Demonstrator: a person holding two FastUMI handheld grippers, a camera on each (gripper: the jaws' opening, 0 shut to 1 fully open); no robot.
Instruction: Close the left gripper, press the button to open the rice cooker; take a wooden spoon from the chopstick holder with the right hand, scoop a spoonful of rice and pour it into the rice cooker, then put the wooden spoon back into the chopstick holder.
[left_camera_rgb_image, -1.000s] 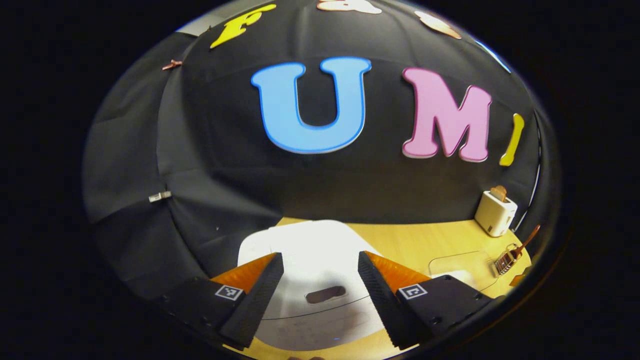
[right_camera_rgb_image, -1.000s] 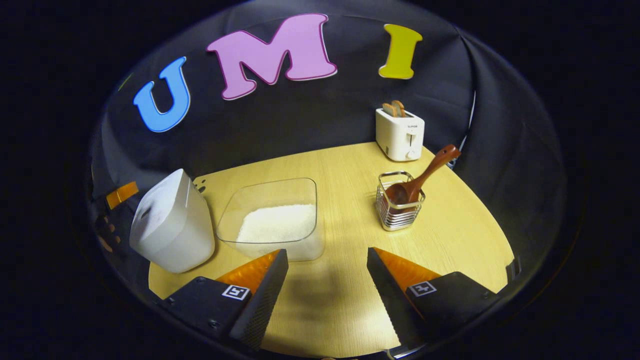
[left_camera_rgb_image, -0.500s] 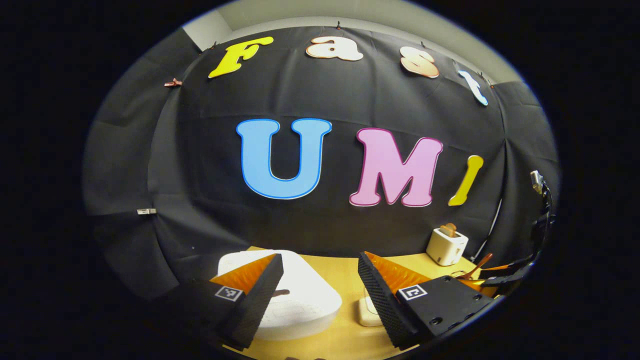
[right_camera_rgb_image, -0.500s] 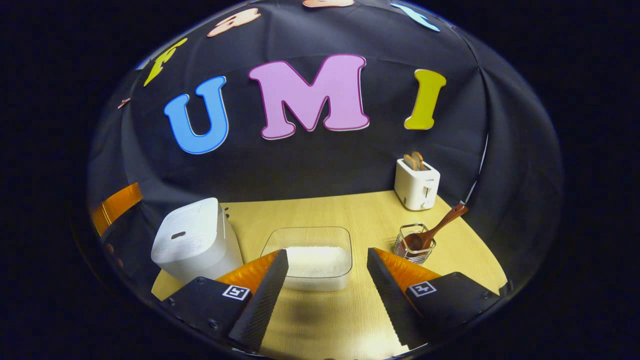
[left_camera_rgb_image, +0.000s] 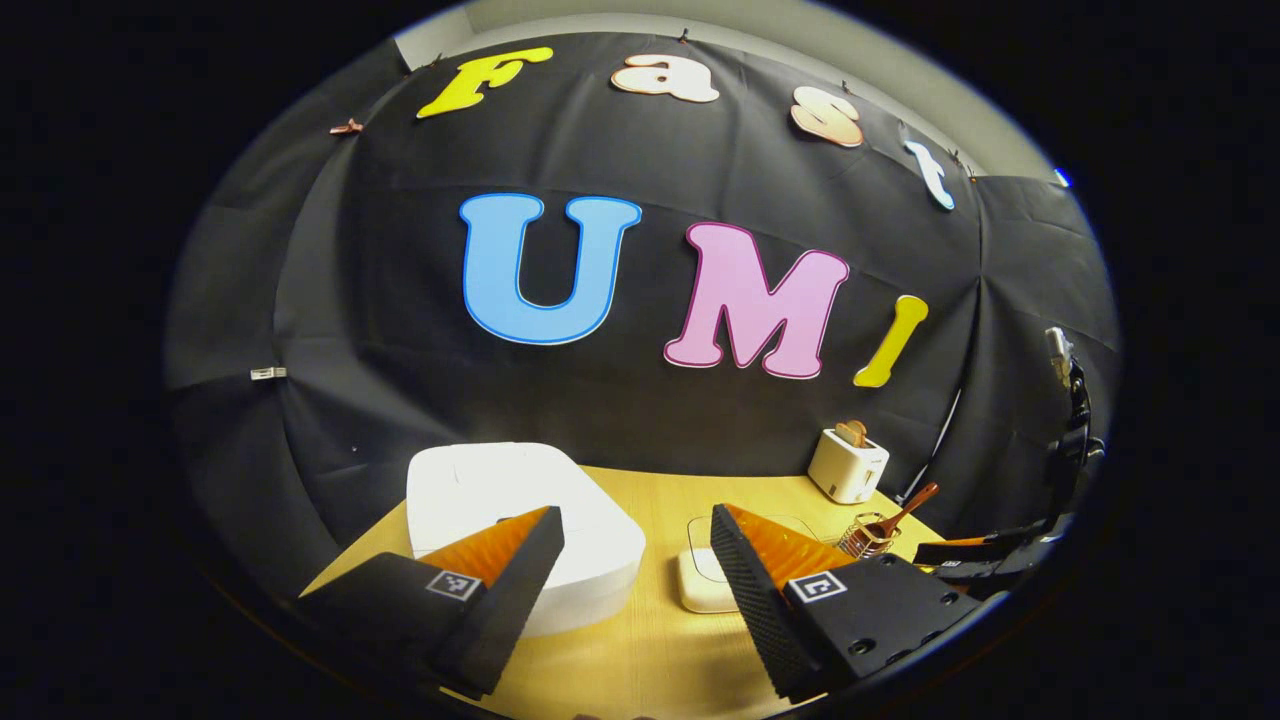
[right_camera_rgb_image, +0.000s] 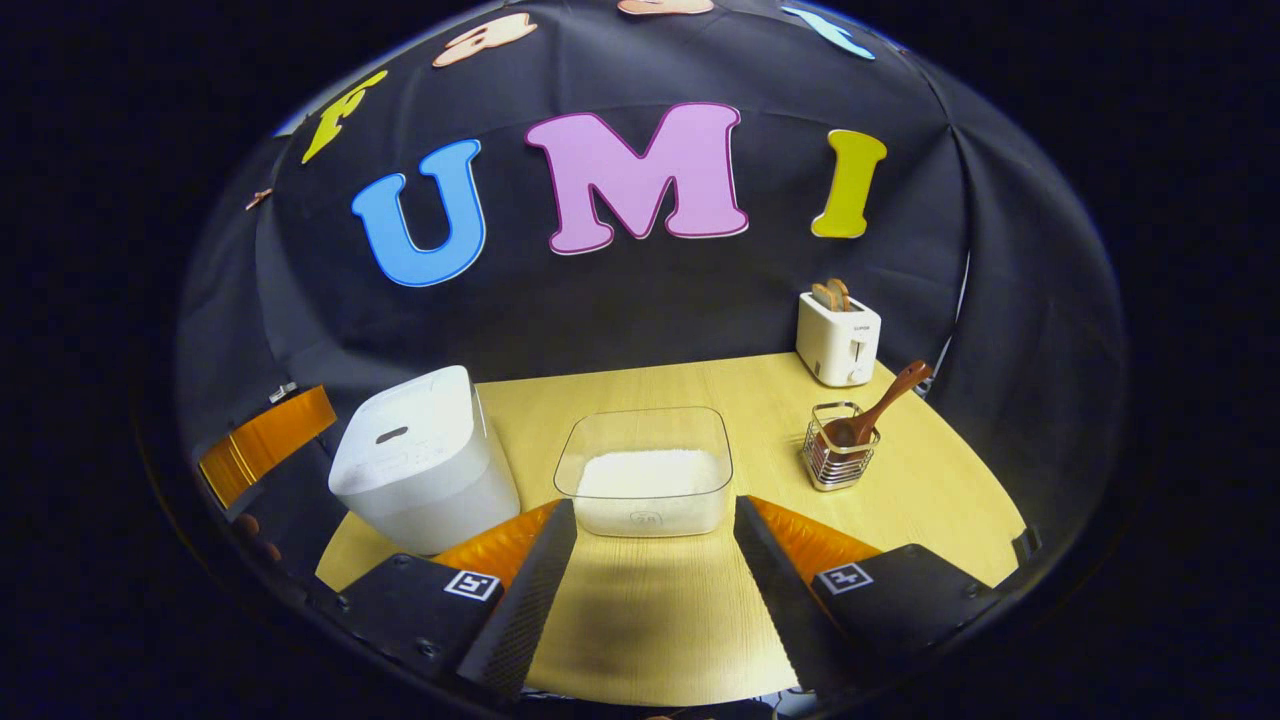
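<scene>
In the left gripper view, the left gripper (left_camera_rgb_image: 632, 560) hangs above the near edge of the table (left_camera_rgb_image: 640, 660) with its fingers spread wide and nothing between them. The white rice cooker (left_camera_rgb_image: 520, 510), lid down, stands just behind its left finger. A clear container (left_camera_rgb_image: 705, 585) sits near its right finger; farther right stand the chopstick holder (left_camera_rgb_image: 866, 540) with the wooden spoon (left_camera_rgb_image: 905, 505) and a white toaster (left_camera_rgb_image: 848, 465). In the right gripper view, the right gripper (right_camera_rgb_image: 655, 560) is likewise wide open and empty, above the table (right_camera_rgb_image: 650, 640). The rice cooker (right_camera_rgb_image: 420, 465) stands at left, its lid closed. The container of rice (right_camera_rgb_image: 648, 480) sits centrally, just beyond the fingertips. The spoon (right_camera_rgb_image: 880, 400) leans tilted in the wire holder (right_camera_rgb_image: 838, 460), in front of the toaster (right_camera_rgb_image: 838, 338).
</scene>
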